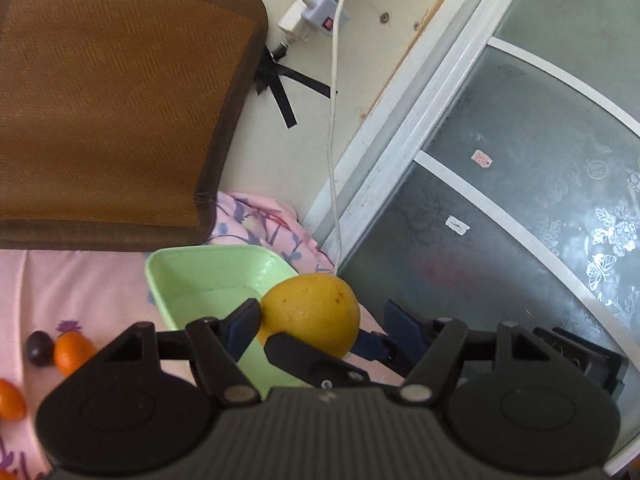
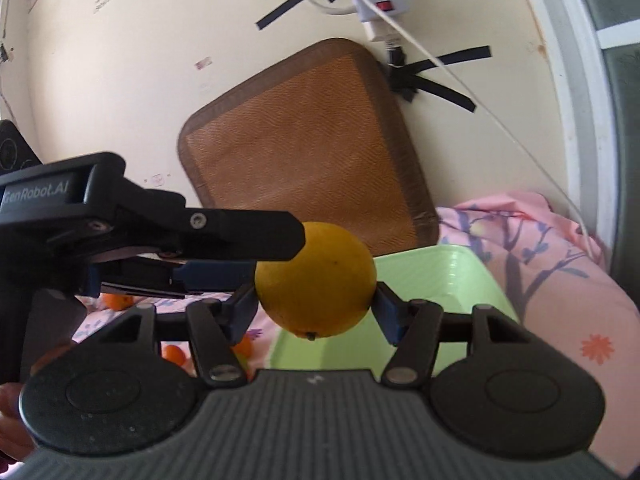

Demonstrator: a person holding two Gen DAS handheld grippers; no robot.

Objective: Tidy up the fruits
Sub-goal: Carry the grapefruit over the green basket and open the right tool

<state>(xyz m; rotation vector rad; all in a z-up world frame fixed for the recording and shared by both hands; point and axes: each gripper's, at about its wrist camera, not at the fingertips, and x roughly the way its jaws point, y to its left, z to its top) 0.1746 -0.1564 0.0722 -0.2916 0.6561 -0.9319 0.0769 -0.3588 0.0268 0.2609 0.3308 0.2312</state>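
Observation:
A large yellow-orange fruit (image 2: pixel 316 280) hangs above the near edge of a light green tray (image 2: pixel 460 276), which lies on a pink flowered bedsheet (image 2: pixel 560 300). My right gripper (image 2: pixel 314 306) is shut on the fruit, with both blue pads pressed on its sides. My left gripper (image 1: pixel 322 314) stands open around the same fruit (image 1: pixel 312 312): its left pad meets the peel and its right pad stands clear. In the right wrist view the left gripper's fingers (image 2: pixel 260 236) come in from the left. The inside of the tray (image 1: pixel 200 276) shows no fruit.
Two small oranges (image 1: pixel 70 352) and a dark plum-like fruit (image 1: pixel 39 348) lie on the sheet left of the tray. A brown cushion (image 1: pixel 112 100) leans on the wall. A power strip (image 1: pixel 316 12) with a white cable hangs above. A frosted glass door (image 1: pixel 520 200) stands to the right.

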